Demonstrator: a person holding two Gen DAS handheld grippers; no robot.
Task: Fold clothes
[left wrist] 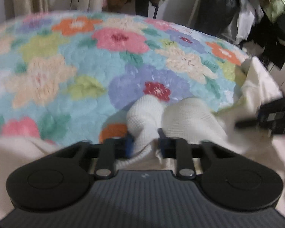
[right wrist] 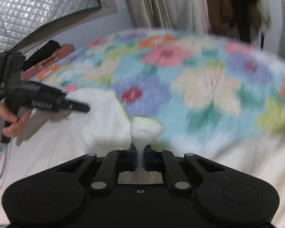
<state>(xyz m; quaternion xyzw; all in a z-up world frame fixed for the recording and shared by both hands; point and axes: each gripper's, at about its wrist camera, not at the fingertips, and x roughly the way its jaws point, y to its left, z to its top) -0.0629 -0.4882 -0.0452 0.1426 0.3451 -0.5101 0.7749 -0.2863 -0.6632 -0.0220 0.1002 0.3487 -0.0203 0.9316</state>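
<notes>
The left hand-held gripper (left wrist: 145, 142) has its two fingers only a little apart, and a thick bunch of the white garment (left wrist: 180, 117) fills the gap between them. The cloth is clamped there; it bulges out forward past the blue finger pads (left wrist: 129, 144) in two rounded folds with a waffle-like knit. In the right wrist view this same tool is seen from the side at the left edge, above the spread white cloth, with a person's hand (right wrist: 11, 121) around its handle.

The right hand-held gripper (right wrist: 139, 154) has its fingers almost together. They pinch a thin neck of the same white garment (right wrist: 47, 142), and the cloth opens like a small fan just in front of the fingertips. A thin yellow-green edge (right wrist: 148, 118) runs along the top of this fan. In the left wrist view the right tool (left wrist: 271, 116) appears at the right edge, blurred, next to a raised part of the garment.

The garment lies on a bed, on a floral bedspread (left wrist: 85, 60) with pink, orange, blue and cream flowers. Most of the cloth is on the near side, under and beside both tools. Behind the bed hang clothes (right wrist: 199, 5), and a silver quilted panel (right wrist: 28, 9) is at the far left.
</notes>
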